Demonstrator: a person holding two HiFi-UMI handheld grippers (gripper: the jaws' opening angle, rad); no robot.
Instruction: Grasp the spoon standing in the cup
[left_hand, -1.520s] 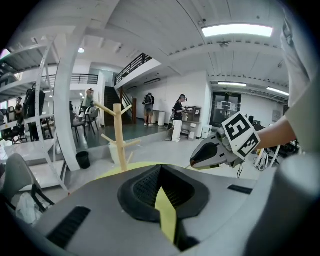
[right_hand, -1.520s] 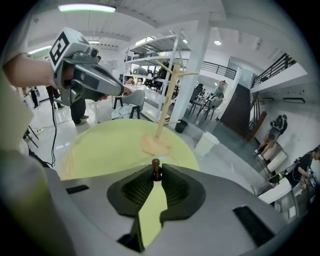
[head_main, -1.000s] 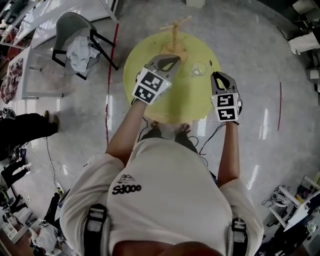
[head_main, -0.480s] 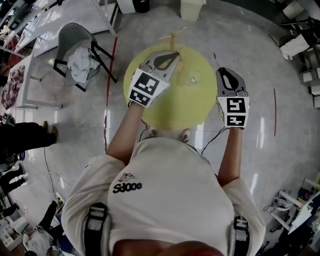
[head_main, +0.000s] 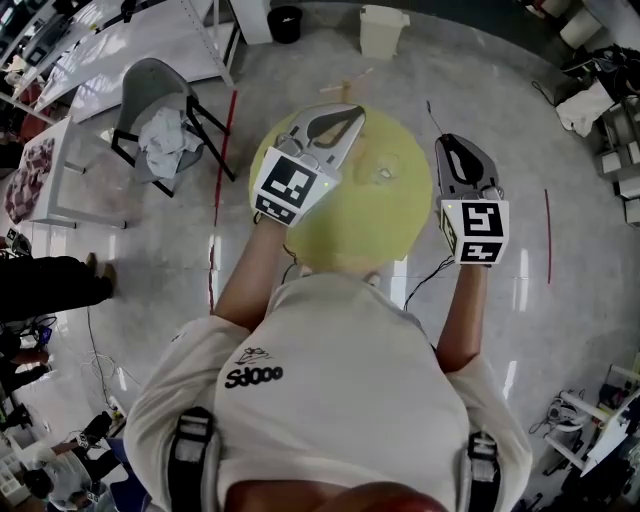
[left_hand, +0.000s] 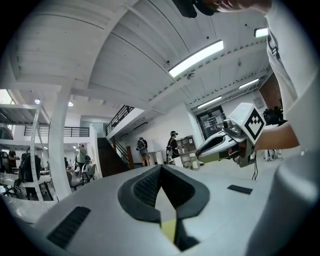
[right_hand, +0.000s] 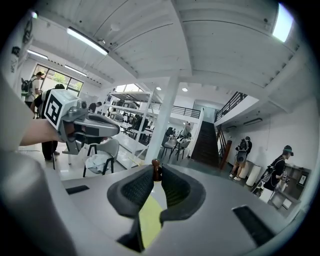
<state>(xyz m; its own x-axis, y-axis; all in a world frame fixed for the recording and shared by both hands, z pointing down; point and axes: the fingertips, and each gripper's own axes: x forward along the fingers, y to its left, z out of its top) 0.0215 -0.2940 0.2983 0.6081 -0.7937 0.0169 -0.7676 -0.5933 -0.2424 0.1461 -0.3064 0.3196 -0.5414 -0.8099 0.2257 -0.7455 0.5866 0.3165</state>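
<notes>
A clear glass cup (head_main: 383, 173) stands on the round yellow table (head_main: 350, 225). My right gripper (head_main: 447, 140) hovers to the right of the cup, off the table's right edge. It is shut on a thin dark spoon (head_main: 433, 118) that sticks out past its tips. In the right gripper view the spoon (right_hand: 156, 170) shows as a short brown stub pinched between the pads. My left gripper (head_main: 356, 111) hangs over the table's left part, left of the cup, shut with nothing in it. Each gripper also shows in the other's view: the right gripper (left_hand: 220, 142), the left gripper (right_hand: 95, 127).
A wooden stand (head_main: 347, 84) peeks out at the table's far edge. A grey chair (head_main: 160, 105) with a cloth on it stands to the left, beside a red floor line (head_main: 222, 150). A white bin (head_main: 381, 30) and a black bucket (head_main: 287, 22) stand beyond the table.
Both grippers have risen away from the table, which looks smaller now. The right gripper has moved right, away from the cup, and the thin spoon now shows beyond its tips.
</notes>
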